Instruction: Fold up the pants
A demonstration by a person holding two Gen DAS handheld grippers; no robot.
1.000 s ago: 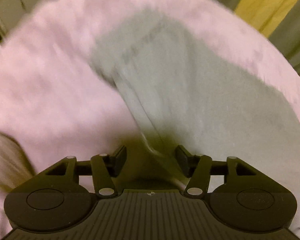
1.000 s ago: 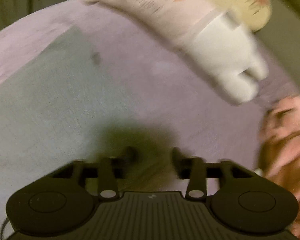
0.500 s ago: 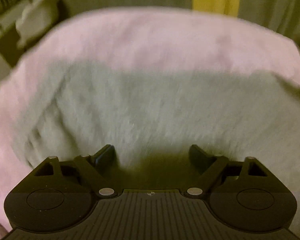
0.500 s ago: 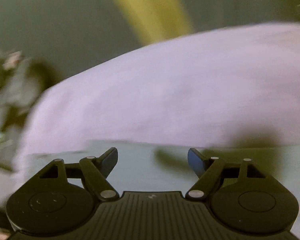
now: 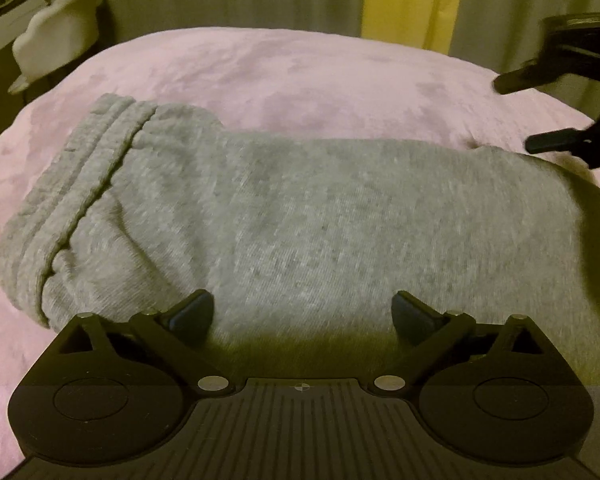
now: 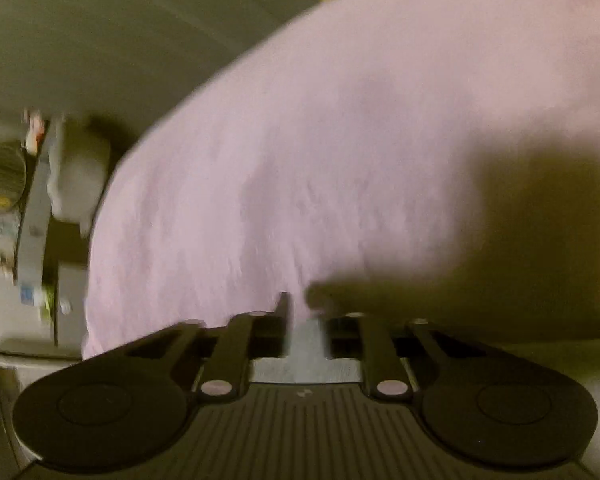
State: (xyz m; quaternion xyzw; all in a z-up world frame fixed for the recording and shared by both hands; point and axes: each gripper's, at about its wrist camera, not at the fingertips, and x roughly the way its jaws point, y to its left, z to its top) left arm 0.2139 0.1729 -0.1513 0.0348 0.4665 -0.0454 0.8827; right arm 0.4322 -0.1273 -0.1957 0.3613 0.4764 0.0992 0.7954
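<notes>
Eyeballing risks: mostly sloppy-fold stuff, nothing scary.
pants: grey sweatpants (image 5: 300, 216) lying folded lengthwise across the pink bed (image 5: 300, 68), waistband at about 9 o'clock in the left wrist view, far end running off toward 3 o'clock.
left gripper: left gripper (image 5: 303, 314) hanging over the near edge of the cloth at 6 o'clock, jaws spread nearly as wide as they go and opening a touch more, gripping nothing, just fabric lying below the gap.
right gripper: right gripper (image 6: 305, 322) closing, narrow gap, a strip of grey cloth visible between the jaws in its own view; too blurry to say if the pads actually pinch it. Also visible at 2 o'clock in the left view, right by the far end of the cloth.
risk 1: grabbing only the top layer at either end, so the lower layer stays behind and the fold comes out lopsided.
risk 2: soft bed giving under a push, so jaws could snag the pink cover along with the pants.
risk 3: lifting one end early, dragging the whole bundle and undoing the lengthwise fold.
risk 4: thick waistband bunching, leaving a lumpy stack.
</notes>
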